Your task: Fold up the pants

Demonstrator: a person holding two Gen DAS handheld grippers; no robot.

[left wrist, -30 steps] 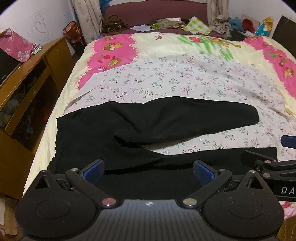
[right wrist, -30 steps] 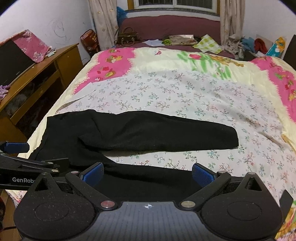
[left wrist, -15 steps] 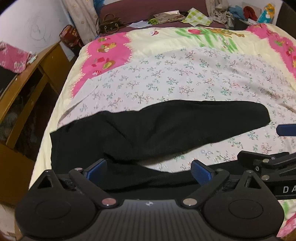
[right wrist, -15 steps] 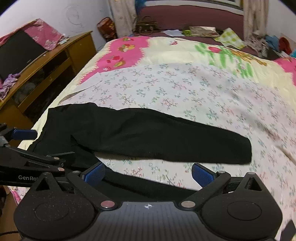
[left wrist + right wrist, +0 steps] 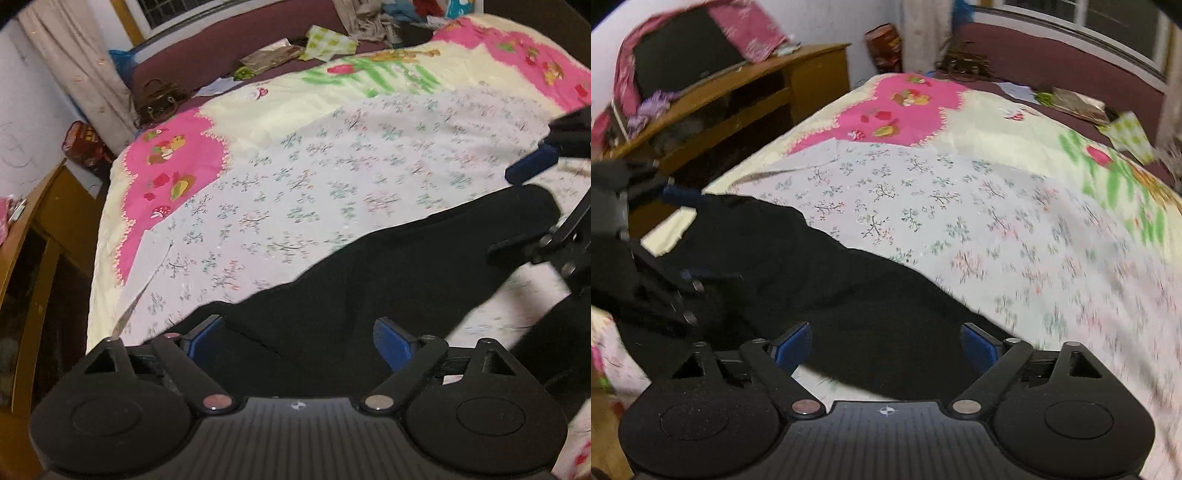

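Note:
Black pants (image 5: pixel 406 258) lie flat across the floral bedspread (image 5: pixel 332 166), one leg stretching off to the right. My left gripper (image 5: pixel 299 338) hovers low over the waist end with black fabric showing between its blue pads; its jaws are closing but still stand wide, and the pads do not press on the cloth. My right gripper (image 5: pixel 886 343) hangs over the leg of the pants (image 5: pixel 812 277), its jaws likewise closing and still wide, nothing pinched. Each gripper shows at the edge of the other's view: the right gripper (image 5: pixel 532 166) and the left gripper (image 5: pixel 679 194).
A wooden desk (image 5: pixel 757 92) with a dark screen under pink cloth stands along the bed's left side. A brown handbag (image 5: pixel 159 99), a red bag (image 5: pixel 83 144) and loose papers and clothes (image 5: pixel 325 44) lie beyond the bed's far end, below a curtain and window.
Both grippers have dropped closer to the pants and rolled, so each view tilts. The fabric now fills the space between each pair of pads, and both jaws have narrowed slightly.

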